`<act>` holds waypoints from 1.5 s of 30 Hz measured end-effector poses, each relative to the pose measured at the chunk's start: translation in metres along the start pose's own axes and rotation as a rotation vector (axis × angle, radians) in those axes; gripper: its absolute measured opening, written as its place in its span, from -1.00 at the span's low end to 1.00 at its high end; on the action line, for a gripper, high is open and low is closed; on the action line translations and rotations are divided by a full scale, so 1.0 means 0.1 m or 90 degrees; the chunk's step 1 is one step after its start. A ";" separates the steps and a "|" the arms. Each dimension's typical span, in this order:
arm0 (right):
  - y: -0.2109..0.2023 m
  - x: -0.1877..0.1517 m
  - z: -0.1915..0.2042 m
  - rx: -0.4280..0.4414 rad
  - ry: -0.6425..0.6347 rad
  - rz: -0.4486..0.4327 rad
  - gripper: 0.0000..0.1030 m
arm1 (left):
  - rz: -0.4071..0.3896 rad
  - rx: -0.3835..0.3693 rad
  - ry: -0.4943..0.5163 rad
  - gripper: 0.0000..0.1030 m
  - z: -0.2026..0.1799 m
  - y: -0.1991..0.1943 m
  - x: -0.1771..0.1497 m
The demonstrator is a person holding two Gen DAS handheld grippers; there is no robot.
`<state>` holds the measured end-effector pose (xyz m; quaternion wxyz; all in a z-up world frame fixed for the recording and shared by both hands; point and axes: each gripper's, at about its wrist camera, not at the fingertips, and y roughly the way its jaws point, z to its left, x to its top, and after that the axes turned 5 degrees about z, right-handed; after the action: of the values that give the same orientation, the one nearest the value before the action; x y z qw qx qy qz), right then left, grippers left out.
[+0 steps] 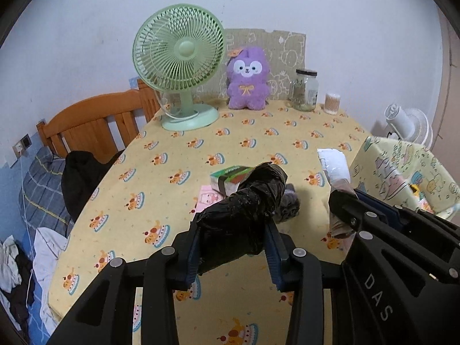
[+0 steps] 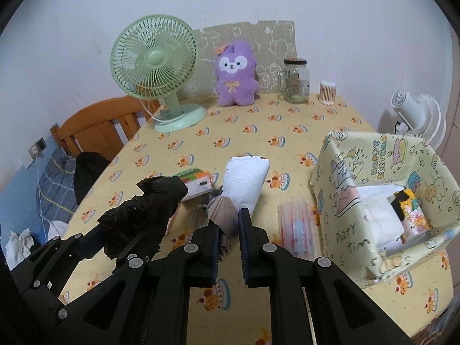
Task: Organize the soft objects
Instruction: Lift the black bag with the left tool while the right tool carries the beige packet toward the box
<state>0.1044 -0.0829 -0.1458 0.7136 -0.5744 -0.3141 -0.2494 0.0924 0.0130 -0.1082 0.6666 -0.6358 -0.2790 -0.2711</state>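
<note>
While both wrist views cover the same yellow surface (image 1: 258,132), I can report each grip with confidence. My left gripper (image 1: 233,247) is clamped on a black plastic roll (image 1: 247,210), held clear above the cloth; its far end hides part of a green tissue pack (image 1: 230,175) and most of a pink item beneath. My right gripper (image 2: 228,230) is closed narrow on a brownish striped fabric piece (image 2: 222,215), whose lower part is hidden between the fingers, so I cannot identify it. A white packet (image 2: 244,184) lies just behind it and a clear wrapped item (image 2: 296,224) to its right. The patterned box (image 2: 339,189) stands at the right, its contents partly hidden by its walls. At the far edge stand a fan (image 1: 178,57), plush (image 1: 247,77) and jar (image 1: 305,89).
</note>
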 end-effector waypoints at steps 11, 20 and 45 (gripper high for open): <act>-0.38 0.12 0.00 0.004 -0.004 -0.042 -0.71 | -0.031 -0.020 -0.004 -0.23 -0.06 -0.31 0.12; -0.56 0.18 -0.06 0.006 -0.003 -0.064 -0.71 | -0.053 -0.023 0.002 -0.22 -0.15 -0.46 0.19; -0.80 0.26 -0.65 -0.022 0.009 -0.102 -0.71 | -0.084 -0.054 0.043 -0.22 -0.82 -0.53 0.35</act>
<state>0.0751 -0.1639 -0.0831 0.6834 -0.5577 -0.3499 -0.3154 0.0814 -0.0713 -0.0494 0.6286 -0.6344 -0.2859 -0.3474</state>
